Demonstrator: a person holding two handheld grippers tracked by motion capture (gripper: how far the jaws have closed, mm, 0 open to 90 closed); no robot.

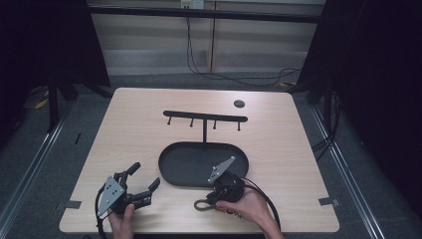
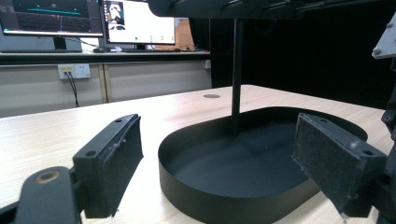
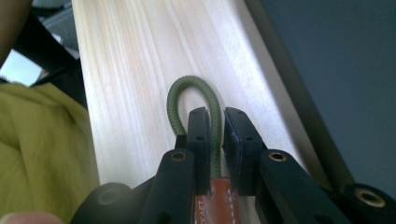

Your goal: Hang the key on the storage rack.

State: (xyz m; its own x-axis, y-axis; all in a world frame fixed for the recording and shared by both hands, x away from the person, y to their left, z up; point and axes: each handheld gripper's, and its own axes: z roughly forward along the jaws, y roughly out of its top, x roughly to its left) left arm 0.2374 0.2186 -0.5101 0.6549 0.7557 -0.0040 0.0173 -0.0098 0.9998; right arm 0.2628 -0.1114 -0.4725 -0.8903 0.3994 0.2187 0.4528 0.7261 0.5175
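Picking up the key strap from the table, just in front of the tray.

Right gripper clenched on one side of the green cord loop, brown stitched leather tab below; left gripper released, jaws wide, left of the black oval metal tray. Probably next: lifting and carrying behind the tray's post to a peg on the black hanger bar, loop held open. Pale wood table, smooth.

Green cord loop on a brown leather tab with pale stitching (tab mostly hidden). Loop lies flat on the light wooden table, near its front edge, just beside the black oval tray. One strand runs between the jaws of the right gripper
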